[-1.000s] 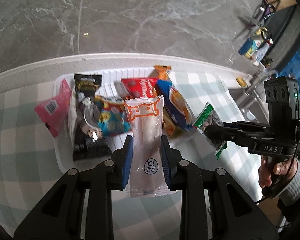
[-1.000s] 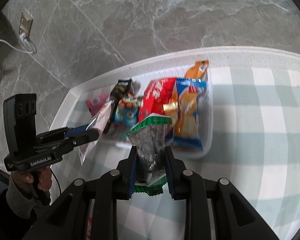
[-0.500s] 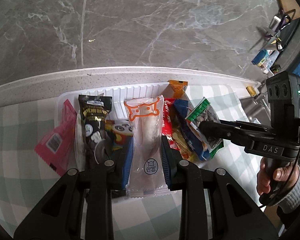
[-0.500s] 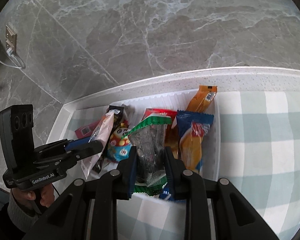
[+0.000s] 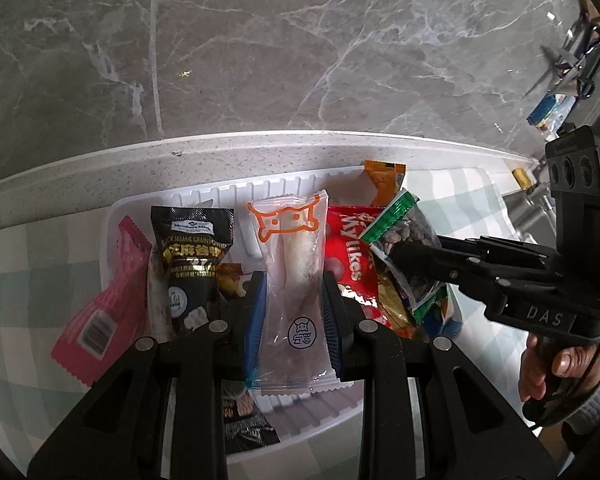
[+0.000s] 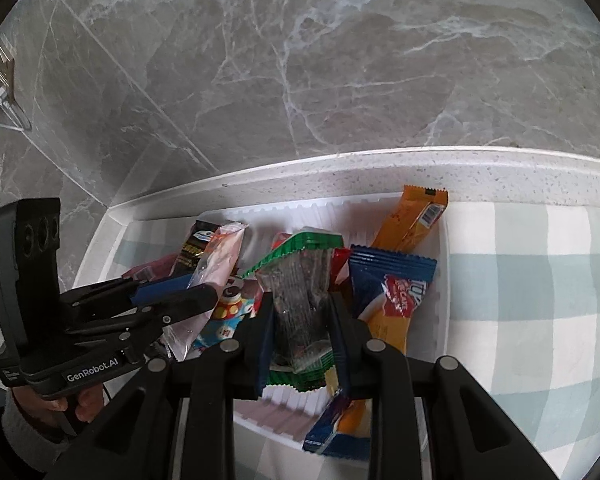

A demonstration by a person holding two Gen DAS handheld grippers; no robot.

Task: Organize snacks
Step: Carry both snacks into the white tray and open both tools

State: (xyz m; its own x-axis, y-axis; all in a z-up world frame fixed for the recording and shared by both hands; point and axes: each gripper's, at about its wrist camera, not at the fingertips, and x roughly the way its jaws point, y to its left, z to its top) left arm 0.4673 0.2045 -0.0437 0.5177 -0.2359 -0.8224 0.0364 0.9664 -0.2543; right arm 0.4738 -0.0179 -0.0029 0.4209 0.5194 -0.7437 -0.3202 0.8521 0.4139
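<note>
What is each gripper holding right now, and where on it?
Left gripper: clear pouch with orange print, pinched across its lower half. Right gripper: green-edged seed packet, pinched near its bottom.

Both grippers were black with blue pads and silver screws; the right gripper [image 5: 404, 256] read "DAS", the left gripper [image 6: 192, 292] "GenRobot.AI". Grey knitted cuffs [image 5: 592, 404] covered the wrists, and a thin black cable trailed.

Your right gripper [image 6: 300, 316] clamps green-edged clear packet [image 6: 300, 284] over white tray [image 6: 440, 292]. Your left gripper [image 6: 196, 292] pinches pale pink packet [image 6: 216, 268] beside it. Blue packet [image 6: 388, 292], orange packet [image 6: 412, 220] in tray.
</note>
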